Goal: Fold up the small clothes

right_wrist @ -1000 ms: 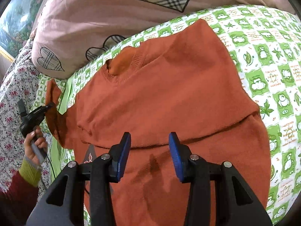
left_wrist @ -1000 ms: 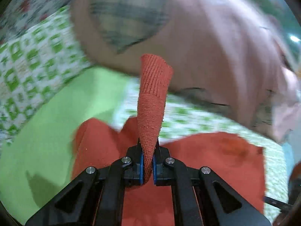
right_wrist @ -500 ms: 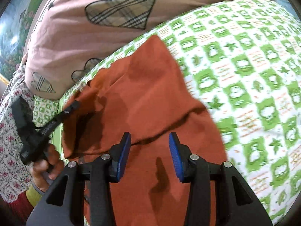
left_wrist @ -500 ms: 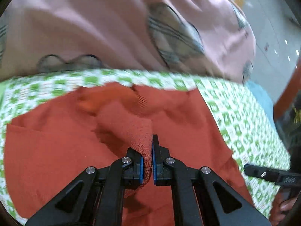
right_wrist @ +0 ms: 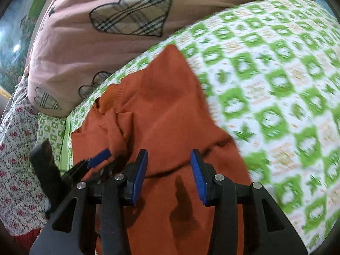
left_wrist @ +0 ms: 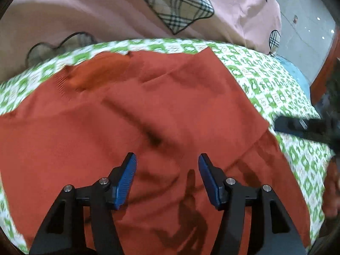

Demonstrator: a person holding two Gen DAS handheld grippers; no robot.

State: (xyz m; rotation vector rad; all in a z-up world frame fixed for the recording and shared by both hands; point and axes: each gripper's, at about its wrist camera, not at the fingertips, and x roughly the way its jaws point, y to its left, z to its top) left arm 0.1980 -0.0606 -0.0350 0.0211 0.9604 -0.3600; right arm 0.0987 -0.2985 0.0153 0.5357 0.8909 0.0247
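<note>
Left wrist view: the left gripper (left_wrist: 166,175) stands with its jaws wide apart, nothing between the blue pads (left_wrist: 125,177), hovering low over the orange sweater (left_wrist: 136,114). The sweater lies spread on the green-and-white checked sheet (left_wrist: 274,78). Its ribbed collar (left_wrist: 70,78) sits toward the upper left, and a sleeve lies folded across the body, leaving creases and a dark fold line near the middle. A pink quilt with plaid heart patches (left_wrist: 95,10) is heaped along the far edge of the sheet. At the right margin a dark, blurred shape is the right gripper (left_wrist: 306,127), just beside the sweater's edge.

Right wrist view: the right gripper (right_wrist: 169,170) likewise has its jaws apart and empty, held over the lower part of the orange sweater (right_wrist: 161,110). The left gripper (right_wrist: 93,165) shows at the left, blurred, its blue pad over the sweater's left side. The checked sheet (right_wrist: 276,80) fills the right half, the pink quilt (right_wrist: 85,48) the top. A floral-print fabric (right_wrist: 14,153) lies at the left edge.
</note>
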